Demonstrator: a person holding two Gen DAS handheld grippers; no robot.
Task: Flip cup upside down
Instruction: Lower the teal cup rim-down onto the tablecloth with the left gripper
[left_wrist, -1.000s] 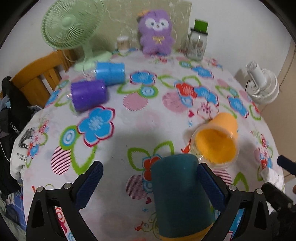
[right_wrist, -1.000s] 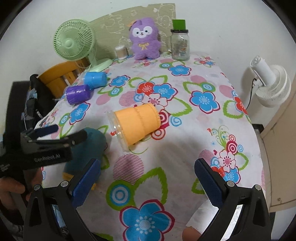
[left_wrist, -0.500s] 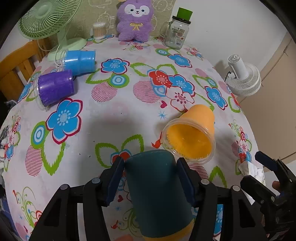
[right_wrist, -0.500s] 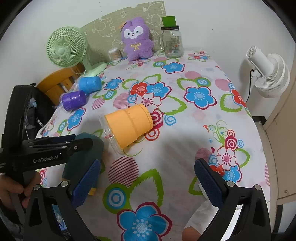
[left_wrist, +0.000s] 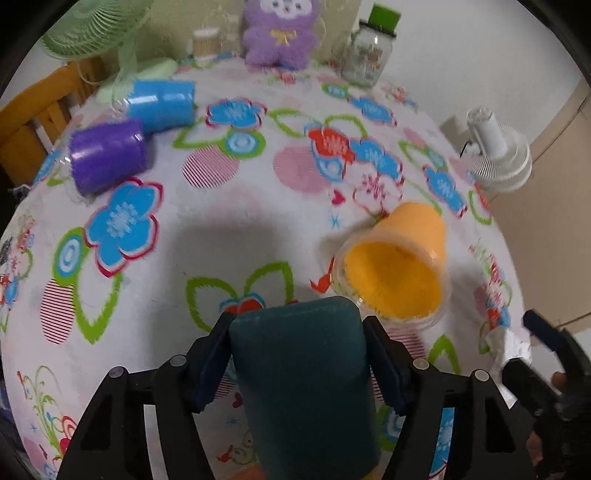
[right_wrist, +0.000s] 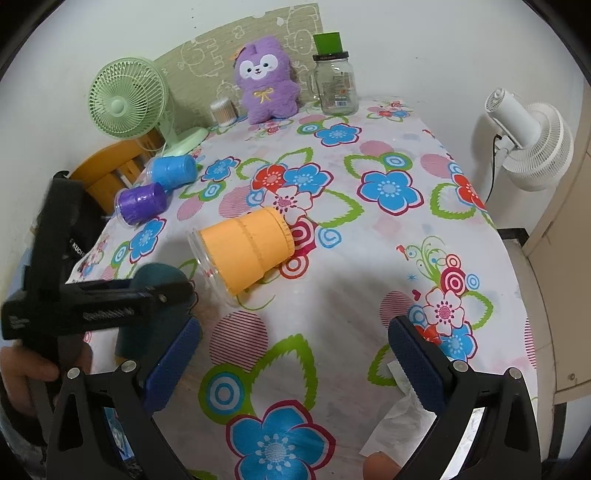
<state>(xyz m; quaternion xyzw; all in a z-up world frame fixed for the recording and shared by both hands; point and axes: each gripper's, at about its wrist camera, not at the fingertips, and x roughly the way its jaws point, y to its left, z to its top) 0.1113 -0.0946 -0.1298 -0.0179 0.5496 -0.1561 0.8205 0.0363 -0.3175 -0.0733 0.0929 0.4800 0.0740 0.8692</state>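
Both left fingers (left_wrist: 216, 354) clamp the fuzzy dark-teal cup (left_wrist: 303, 384); right fingers (right_wrist: 173, 362) apart.

The left gripper (left_wrist: 297, 354) is clamped on the dark teal cup (left_wrist: 303, 384); the right gripper (right_wrist: 293, 354) hovers, jaws wide apart.

A home: flowered tablecloth (right_wrist: 369, 258), plush toy (right_wrist: 266, 85), desk fan (right_wrist: 127, 99), wooden chair (right_wrist: 107, 173).

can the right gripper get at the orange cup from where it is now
Probably yes: the right gripper is open and empty, and only bare tablecloth lies between it and the orange cup, lying on its side ahead-left.
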